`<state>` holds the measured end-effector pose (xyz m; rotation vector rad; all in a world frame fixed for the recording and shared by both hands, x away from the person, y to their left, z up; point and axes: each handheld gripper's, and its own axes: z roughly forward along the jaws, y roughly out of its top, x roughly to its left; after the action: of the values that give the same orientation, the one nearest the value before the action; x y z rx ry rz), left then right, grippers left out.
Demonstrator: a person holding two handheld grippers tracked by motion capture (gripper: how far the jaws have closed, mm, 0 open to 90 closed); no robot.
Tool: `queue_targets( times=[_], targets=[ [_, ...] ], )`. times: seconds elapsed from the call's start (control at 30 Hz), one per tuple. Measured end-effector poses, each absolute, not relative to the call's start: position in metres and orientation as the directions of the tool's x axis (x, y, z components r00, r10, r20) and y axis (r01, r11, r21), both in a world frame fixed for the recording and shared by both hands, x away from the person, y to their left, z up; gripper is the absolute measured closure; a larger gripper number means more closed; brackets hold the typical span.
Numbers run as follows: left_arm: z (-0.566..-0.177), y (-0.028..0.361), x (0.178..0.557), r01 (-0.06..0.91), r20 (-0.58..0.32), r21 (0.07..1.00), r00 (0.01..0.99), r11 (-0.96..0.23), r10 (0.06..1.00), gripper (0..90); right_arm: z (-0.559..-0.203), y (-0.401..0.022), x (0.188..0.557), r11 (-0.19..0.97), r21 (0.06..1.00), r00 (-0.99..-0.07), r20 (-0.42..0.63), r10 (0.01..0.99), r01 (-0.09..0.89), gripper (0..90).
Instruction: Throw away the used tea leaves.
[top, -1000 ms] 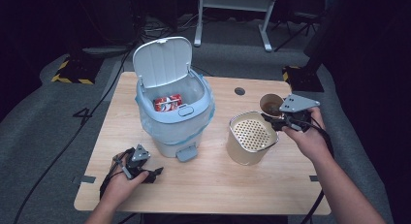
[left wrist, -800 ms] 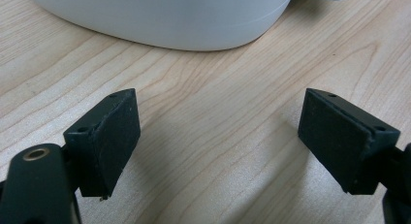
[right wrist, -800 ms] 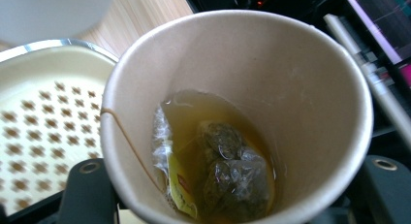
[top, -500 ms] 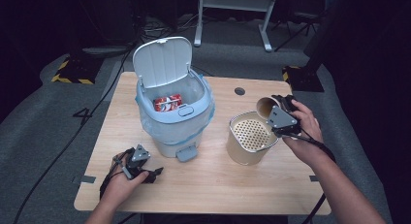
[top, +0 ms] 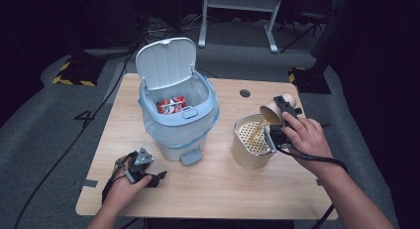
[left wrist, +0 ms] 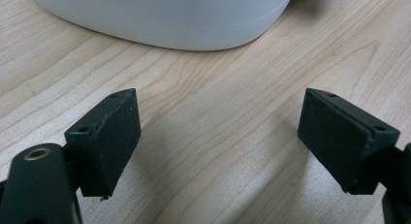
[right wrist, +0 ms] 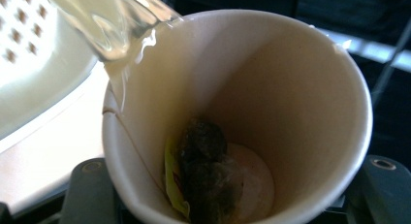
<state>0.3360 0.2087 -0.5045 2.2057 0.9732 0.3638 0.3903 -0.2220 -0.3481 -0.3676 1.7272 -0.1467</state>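
- While you tipped the paper cup (top: 273,111) over the strainer pot (top: 251,145), your right gripper (top: 277,135) was clamped around the cup's body, its jaws having just closed a little more on it.
- Cup: tilted, mouth toward the pot, at the pot's far right rim.
- Liquid (top: 256,132): a thin amber stream fell from the cup's lip onto the perforated insert (right wrist: 29,20) inside the pot.
- Tea bag (right wrist: 206,170): lay at the cup's bottom, not yet sliding out.
- Left gripper (top: 150,178): rested on the table (top: 317,199) left of the pot, near the pedal bin (top: 177,121), jaws apart and empty.
- Handling note: you would have done best to keep the tilt slow, the lip over the insert's middle, and the grip gentle, since the thin cup could buckle.
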Motion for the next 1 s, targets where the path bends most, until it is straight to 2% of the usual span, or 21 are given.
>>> queue_targets(
  times=[0.13, 0.23, 0.4, 0.53, 0.67, 1.0],
  targets=[
    [-0.505, 0.209, 0.336, 0.538, -0.020, 0.691, 0.681, -0.482, 0.732, 15.8, -0.353, -0.219, 0.386, 0.882, -0.454, -0.036, -0.886, -0.461, -0.128, 33.8],
    [-0.505, 0.209, 0.336, 0.538, -0.020, 0.691, 0.681, -0.482, 0.732, 15.8, -0.358, -0.217, 0.382, 0.805, -0.587, 0.076, -0.809, -0.582, -0.087, 34.1],
    [-0.505, 0.209, 0.336, 0.539, -0.020, 0.692, 0.681, -0.481, 0.732, 15.8, -0.366, -0.217, 0.379, 0.688, -0.725, 0.176, -0.680, -0.712, -0.016, 34.5],
    [-0.505, 0.209, 0.336, 0.538, -0.020, 0.691, 0.681, -0.482, 0.732, 15.8, -0.368, -0.217, 0.376, 0.627, -0.777, 0.230, -0.602, -0.765, 0.051, 34.6],
    [-0.505, 0.209, 0.336, 0.539, -0.020, 0.691, 0.681, -0.482, 0.732, 15.8, -0.367, -0.217, 0.372, 0.588, -0.806, 0.251, -0.558, -0.791, 0.065, 34.7],
    [-0.505, 0.209, 0.336, 0.540, -0.020, 0.691, 0.680, -0.482, 0.733, 15.8, -0.366, -0.214, 0.371, 0.588, -0.807, 0.258, -0.557, -0.789, 0.054, 34.3]
  ],
)
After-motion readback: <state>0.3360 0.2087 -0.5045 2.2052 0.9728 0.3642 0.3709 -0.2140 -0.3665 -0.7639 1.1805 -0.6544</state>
